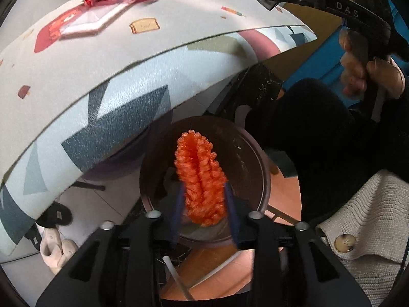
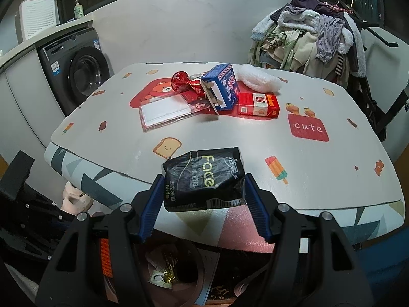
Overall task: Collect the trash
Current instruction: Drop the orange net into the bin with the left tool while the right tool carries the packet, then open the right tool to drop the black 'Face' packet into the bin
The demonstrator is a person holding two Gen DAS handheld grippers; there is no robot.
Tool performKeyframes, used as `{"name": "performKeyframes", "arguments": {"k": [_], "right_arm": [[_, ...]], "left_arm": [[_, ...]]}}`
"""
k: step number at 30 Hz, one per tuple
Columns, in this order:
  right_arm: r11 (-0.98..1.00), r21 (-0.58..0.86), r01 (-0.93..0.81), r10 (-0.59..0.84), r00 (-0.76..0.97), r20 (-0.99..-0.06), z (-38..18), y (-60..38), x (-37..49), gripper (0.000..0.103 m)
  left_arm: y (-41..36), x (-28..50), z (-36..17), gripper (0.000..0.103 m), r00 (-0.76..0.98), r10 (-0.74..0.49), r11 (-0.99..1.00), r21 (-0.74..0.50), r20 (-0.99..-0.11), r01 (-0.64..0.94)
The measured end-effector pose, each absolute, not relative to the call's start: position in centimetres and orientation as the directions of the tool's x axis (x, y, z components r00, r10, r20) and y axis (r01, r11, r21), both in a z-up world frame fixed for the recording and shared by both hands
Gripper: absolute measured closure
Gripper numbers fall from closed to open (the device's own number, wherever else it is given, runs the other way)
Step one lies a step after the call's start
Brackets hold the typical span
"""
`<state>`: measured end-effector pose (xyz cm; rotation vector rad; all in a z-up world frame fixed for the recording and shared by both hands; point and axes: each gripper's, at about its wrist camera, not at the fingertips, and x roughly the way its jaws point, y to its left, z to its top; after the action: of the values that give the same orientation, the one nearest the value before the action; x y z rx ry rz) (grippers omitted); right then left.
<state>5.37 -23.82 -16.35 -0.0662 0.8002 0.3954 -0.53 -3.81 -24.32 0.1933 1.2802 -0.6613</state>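
Observation:
My left gripper (image 1: 203, 199) is shut on an orange foam net (image 1: 200, 176) and holds it over the open brown trash bin (image 1: 258, 163) below the table's edge. My right gripper (image 2: 203, 194) is shut on a black tissue pack (image 2: 203, 179) and holds it above the table's near edge. On the table lie a red wrapper (image 2: 182, 80), a blue and white carton (image 2: 221, 87), a red box (image 2: 258, 105), a clear flat case (image 2: 166, 112) and a white foam net (image 2: 258, 79). The bin also shows in the right wrist view (image 2: 163, 268) with scraps inside.
The table (image 2: 319, 168) has a patterned cover. A washing machine (image 2: 76, 74) stands at the left. A pile of clothes (image 2: 306, 35) sits behind the table. Slippers (image 2: 76, 199) lie on the floor. The person's knit sleeve (image 1: 370, 217) is at the right.

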Motion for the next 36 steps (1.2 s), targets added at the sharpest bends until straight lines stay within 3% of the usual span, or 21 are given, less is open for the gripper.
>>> {"name": "performKeyframes", "arguments": {"k": [1,2,8,12,19,36], "right_arm": [[0.925,0.091,-0.368,0.319,0.626,-0.711,-16.4,-23.8,5.3,0.040],[0.926,0.092,-0.367,0.318,0.625,-0.713,-16.6,-23.8,5.3,0.040],[0.922,0.091,-0.376,0.320,0.608,-0.727,-17.6,-23.1,4.8,0.040],[0.915,0.088,-0.394,0.325,0.590,-0.739,-18.5,-22.1,4.2,0.040],[0.886,0.049,-0.462,0.329,0.550,-0.768,-20.4,-19.7,2.9,0.040],[0.806,0.044,-0.590,0.362,0.434,-0.825,-24.1,-15.0,-0.2,0.038]], "left_arm": [[-3.7,-0.5,-24.3,0.038,0.136,-0.352,0.802,-0.224,-0.926,0.553],[-3.4,-0.6,-24.0,0.025,0.143,-0.358,0.803,-0.227,-0.923,0.551],[-2.1,-0.6,-20.9,0.016,0.300,-0.389,0.838,-0.199,-0.871,0.509],[-0.3,-0.4,-17.5,0.011,0.479,-0.407,0.889,-0.216,-0.778,0.404],[3.6,-0.6,-13.9,0.007,0.681,-0.330,0.942,-0.272,-0.653,0.196],[5.0,-0.9,-14.9,0.007,0.691,-0.225,0.967,-0.243,-0.687,0.074]]}}
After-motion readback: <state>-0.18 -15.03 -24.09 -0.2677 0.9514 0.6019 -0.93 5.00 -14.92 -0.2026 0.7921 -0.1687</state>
